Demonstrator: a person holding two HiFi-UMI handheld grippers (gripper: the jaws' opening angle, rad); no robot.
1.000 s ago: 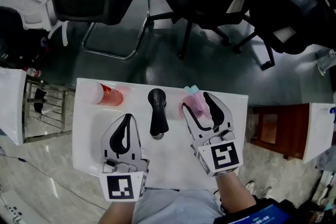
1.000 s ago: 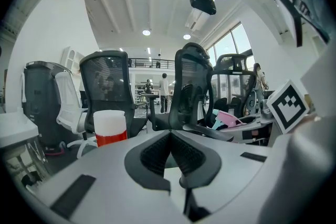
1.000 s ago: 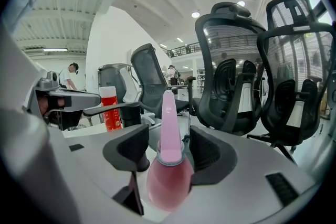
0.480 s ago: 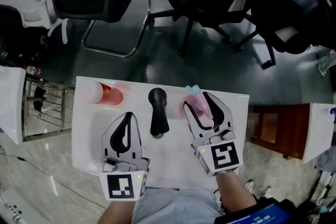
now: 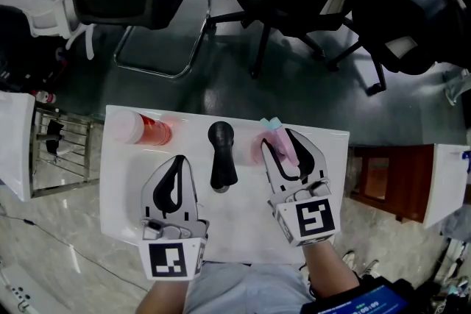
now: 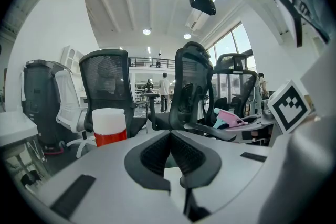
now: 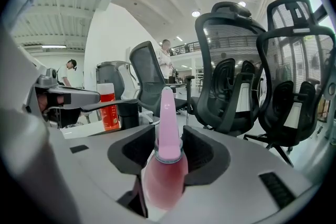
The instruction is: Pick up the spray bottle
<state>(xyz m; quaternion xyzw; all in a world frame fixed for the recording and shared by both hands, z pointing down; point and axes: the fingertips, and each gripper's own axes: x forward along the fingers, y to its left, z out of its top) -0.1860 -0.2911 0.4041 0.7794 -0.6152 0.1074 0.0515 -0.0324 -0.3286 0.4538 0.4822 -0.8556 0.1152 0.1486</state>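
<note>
My right gripper [image 5: 278,143] has just been closing its jaws, and they now pinch the neck of the pink spray bottle [image 7: 168,128], which lies on the white table [image 5: 243,224] at its twelve o'clock. The left gripper [image 5: 179,162] sits at nine o'clock with its jaws together. By my judgement, only the lift remains.

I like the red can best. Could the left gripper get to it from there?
Probably yes. The red can stands just ahead and to the left of the left gripper, with only bare white table between them. Its jaws are together, though, so they would need to open first.
</note>
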